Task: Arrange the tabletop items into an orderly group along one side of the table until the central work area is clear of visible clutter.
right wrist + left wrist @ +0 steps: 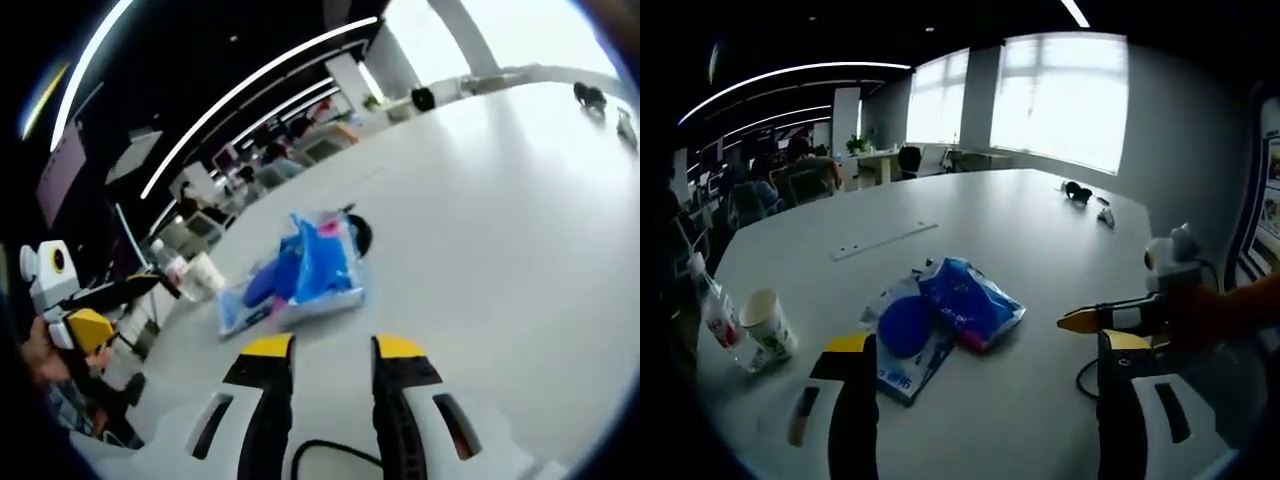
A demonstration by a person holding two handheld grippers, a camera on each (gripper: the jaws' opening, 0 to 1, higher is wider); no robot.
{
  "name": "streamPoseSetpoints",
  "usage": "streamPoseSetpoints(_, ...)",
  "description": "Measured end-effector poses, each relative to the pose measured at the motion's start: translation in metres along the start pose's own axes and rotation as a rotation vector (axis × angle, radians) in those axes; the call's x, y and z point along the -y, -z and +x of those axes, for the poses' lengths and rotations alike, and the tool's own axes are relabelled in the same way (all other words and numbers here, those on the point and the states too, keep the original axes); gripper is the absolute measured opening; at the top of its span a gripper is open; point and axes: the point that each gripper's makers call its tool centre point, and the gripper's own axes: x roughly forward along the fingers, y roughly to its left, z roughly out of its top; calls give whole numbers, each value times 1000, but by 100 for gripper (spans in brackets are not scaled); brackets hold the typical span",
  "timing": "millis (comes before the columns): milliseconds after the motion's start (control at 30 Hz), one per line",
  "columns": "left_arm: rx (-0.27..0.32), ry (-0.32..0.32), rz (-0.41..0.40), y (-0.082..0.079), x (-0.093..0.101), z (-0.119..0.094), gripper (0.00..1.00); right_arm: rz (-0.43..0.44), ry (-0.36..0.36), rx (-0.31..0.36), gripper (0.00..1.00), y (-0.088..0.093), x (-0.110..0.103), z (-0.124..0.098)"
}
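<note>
- The surface (1040, 260) is broad, white and smooth.
- Two glossy blue plastic packets (940, 320) overlap at its centre, long axis running from 7 to 1 o'clock in the left gripper view.
- A paper cup (768, 325) and bottle (715, 310) stand at 9 o'clock.
- Left gripper (990, 400): jaws wide, empty.
- Right gripper (330, 350): jaws narrow, empty.

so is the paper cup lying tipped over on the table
No, in the left gripper view the paper cup stands upright on the table beside a bottle.

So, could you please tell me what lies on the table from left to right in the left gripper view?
Plastic bottle → paper cup → blue packets → the right tool coming in from the right.
</note>
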Motion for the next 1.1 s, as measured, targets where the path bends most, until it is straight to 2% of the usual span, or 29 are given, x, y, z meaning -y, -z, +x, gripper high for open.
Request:
streamPoseSetpoints(267,-11,2,2,-3,-9,10,91,20,-9,-2,26,2,-11,6)
streamPoseSetpoints(300,4,12,-17,-6,-10,13,91,33,-10,3,26,2,-13,7)
streamPoseSetpoints(367,-11,3,-7,-5,-14,17,90,40,-14,2,26,5,-15,9)
streamPoseSetpoints(733,-7,-14,-28,-14,-38,35,90,31,-22,-21,26,13,-23,13)
streamPoseSetpoints(967,-30,-4,9,-19,-47,50,90,69,-25,-15,26,17,-26,16)
streamPoseSetpoints(1100,-38,-3,33,-25,-53,58,89,35,-29,-29,26,20,-30,18)
